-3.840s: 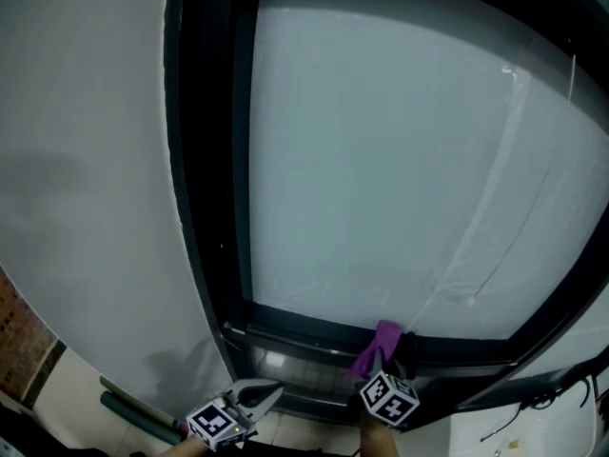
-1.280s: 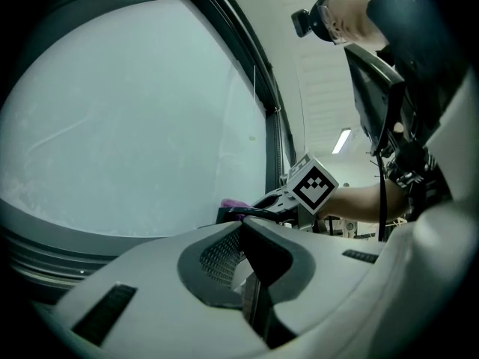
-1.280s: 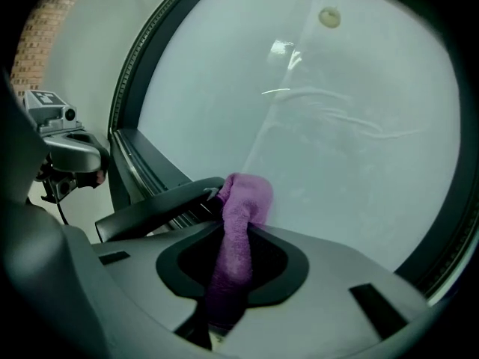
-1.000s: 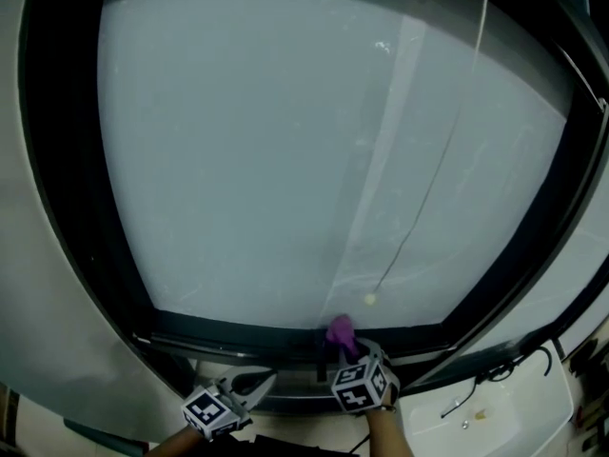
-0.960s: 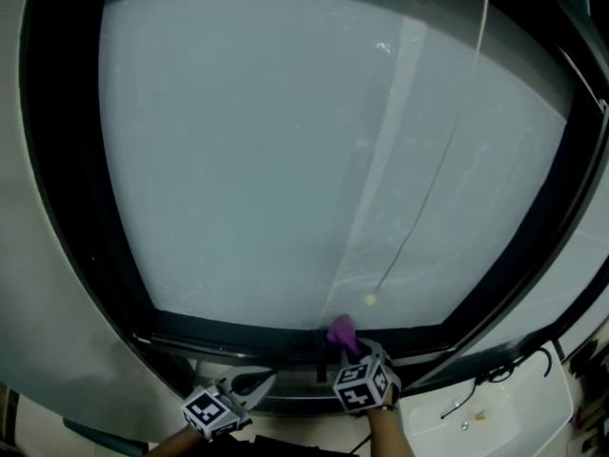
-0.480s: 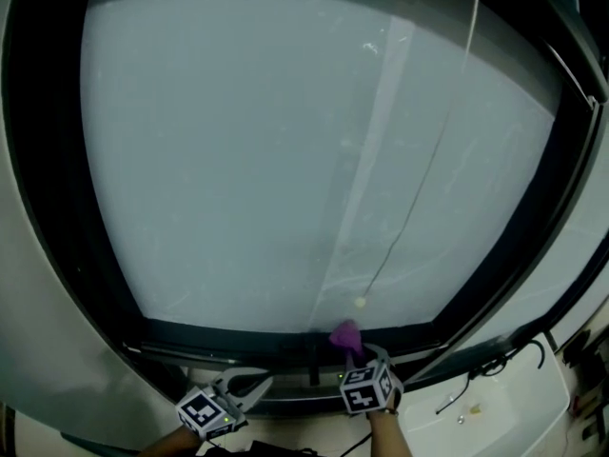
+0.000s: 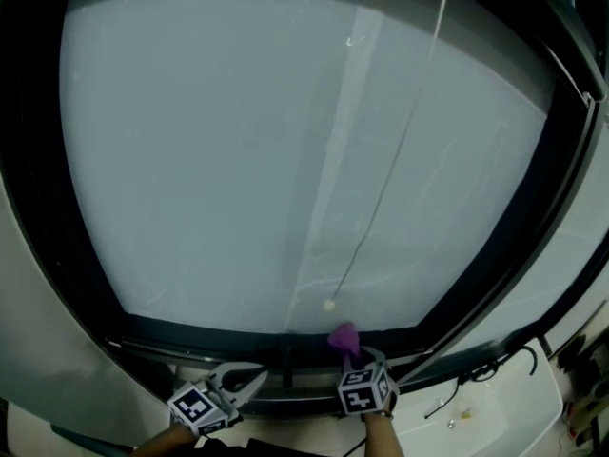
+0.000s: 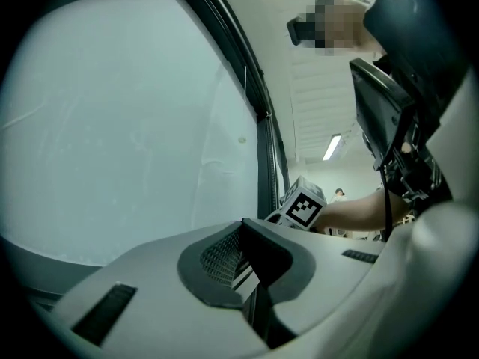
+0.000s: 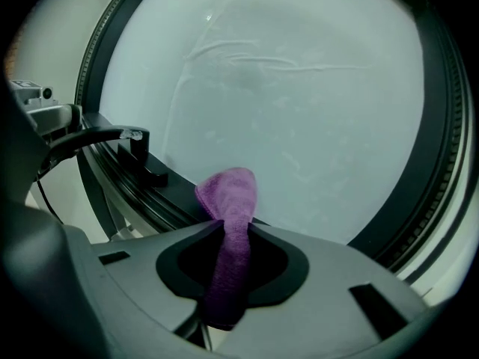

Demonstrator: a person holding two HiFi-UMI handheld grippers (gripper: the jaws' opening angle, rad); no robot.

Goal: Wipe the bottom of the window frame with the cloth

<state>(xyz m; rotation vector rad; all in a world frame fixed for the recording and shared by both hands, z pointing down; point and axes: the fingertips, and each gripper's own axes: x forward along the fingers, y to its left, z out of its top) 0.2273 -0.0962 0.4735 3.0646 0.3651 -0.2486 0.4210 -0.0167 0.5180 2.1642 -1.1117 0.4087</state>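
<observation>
A purple cloth (image 7: 343,335) rests its tip against the black bottom window frame (image 7: 238,343), just right of the blind cord's bead. My right gripper (image 7: 354,360) is shut on it from below. In the right gripper view the cloth (image 9: 228,193) sticks up out of the right gripper (image 9: 229,230), touching the frame (image 9: 168,197) below the frosted glass. My left gripper (image 7: 255,379) hovers low and to the left, near the frame, shut and holding nothing. The left gripper view shows the left gripper (image 8: 251,264) with its jaws together, and the right gripper's marker cube (image 8: 303,204) beyond.
A blind cord ends in a pale bead (image 7: 329,305) just above the bottom frame. A black latch (image 9: 142,155) sticks up from the frame left of the cloth. A white ledge with a dark cable (image 7: 476,403) lies at lower right. Grey wall (image 7: 38,369) flanks the window's left.
The right gripper has slid the cloth rightward along the bottom frame, from left of the cord's bead to just right of it. The left gripper has followed alongside, still shut.
</observation>
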